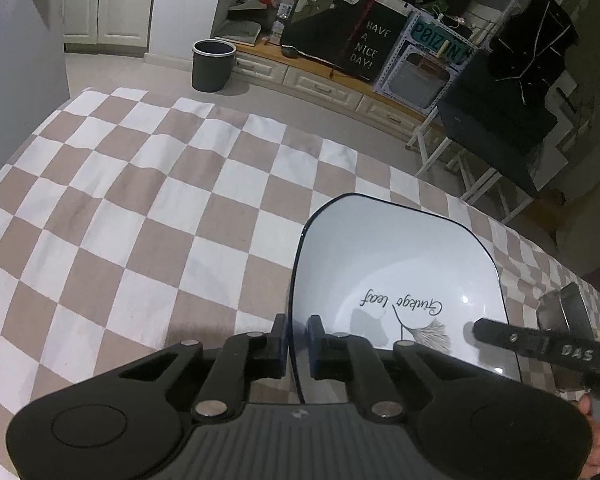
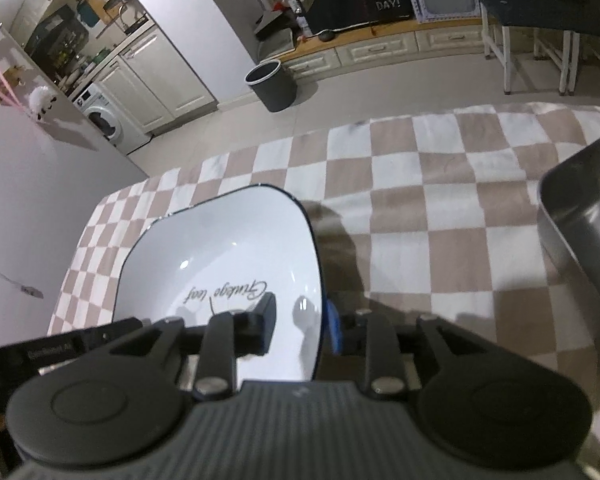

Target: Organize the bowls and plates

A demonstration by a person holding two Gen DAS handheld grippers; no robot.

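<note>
Ahead of my hand-held gripper, a checkered cloth (image 1: 148, 208) in beige and white covers the worktop. Beyond it, pale floor tiles (image 2: 340, 96). A dark waste bin (image 1: 213, 65) stands on the floor, near a low cream drawer unit (image 1: 320, 86) with a wooden top. Farther left, white cabinet doors (image 1: 108, 0) and a washing machine (image 2: 102, 118). Lighting dim.

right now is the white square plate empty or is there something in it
Empty. The white square plate shows only its printed lettering and leaf drawing, no food or dish inside. Fingers of both grippers straddle opposite rims.
</note>
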